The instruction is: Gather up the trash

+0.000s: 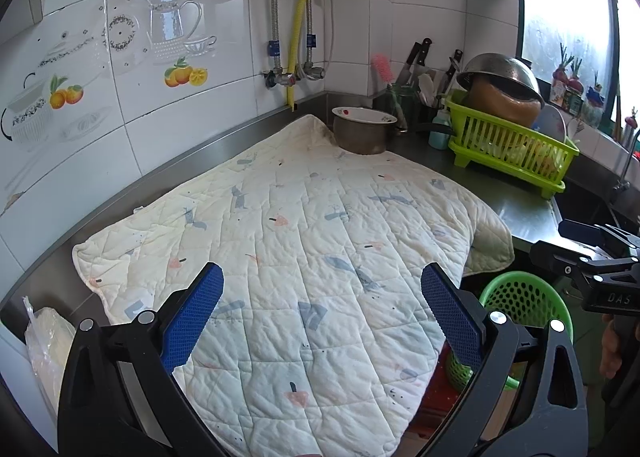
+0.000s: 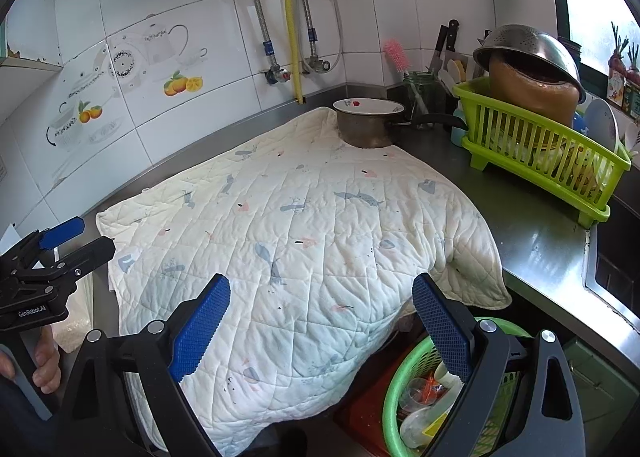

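Observation:
A green perforated trash basket (image 2: 404,373) stands below the counter's front edge at the lower right; it holds clear plastic cups and wrappers (image 2: 424,397). It also shows in the left wrist view (image 1: 524,297). A white quilted cloth (image 1: 304,241) covers the counter and shows no trash on it; it fills the right wrist view too (image 2: 304,233). My left gripper (image 1: 322,309) is open and empty above the cloth's near part. My right gripper (image 2: 320,317) is open and empty over the cloth's front edge, its right finger above the basket.
A metal pot (image 1: 362,129) sits on the cloth's far corner. A lime dish rack (image 1: 512,145) with a colander and a brown pot stands at the right, by the sink (image 2: 612,269). Knives and brushes stand at the back corner. A plastic bag (image 1: 44,341) lies at the left.

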Demonstrator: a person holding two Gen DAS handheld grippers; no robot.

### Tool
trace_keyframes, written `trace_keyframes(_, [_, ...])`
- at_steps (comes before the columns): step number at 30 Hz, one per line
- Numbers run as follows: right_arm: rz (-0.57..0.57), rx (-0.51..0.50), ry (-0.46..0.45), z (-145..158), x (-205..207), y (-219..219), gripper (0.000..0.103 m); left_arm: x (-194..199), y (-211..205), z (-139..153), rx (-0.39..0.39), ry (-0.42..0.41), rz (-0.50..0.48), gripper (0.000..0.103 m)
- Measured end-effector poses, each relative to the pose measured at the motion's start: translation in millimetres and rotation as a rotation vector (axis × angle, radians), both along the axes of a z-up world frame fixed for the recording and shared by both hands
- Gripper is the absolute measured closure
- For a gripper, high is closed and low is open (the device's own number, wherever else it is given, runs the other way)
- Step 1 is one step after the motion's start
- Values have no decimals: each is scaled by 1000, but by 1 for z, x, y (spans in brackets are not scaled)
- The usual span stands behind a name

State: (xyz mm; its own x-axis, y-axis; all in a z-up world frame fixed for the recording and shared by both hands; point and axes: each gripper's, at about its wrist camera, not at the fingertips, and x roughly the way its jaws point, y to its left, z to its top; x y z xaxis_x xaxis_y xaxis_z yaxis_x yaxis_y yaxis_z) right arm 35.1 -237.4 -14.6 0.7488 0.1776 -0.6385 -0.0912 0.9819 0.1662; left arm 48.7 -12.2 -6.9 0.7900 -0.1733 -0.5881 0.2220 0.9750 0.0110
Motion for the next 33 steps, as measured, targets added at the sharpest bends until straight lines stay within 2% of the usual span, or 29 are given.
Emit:
trace_keyframes(20, [12, 4, -51, 10, -11, 10, 14, -11, 7, 9, -19, -44, 11, 5])
trace_keyframes(33, [10, 6, -53, 12, -12, 10, 14, -14, 8, 10, -19, -51, 10, 5])
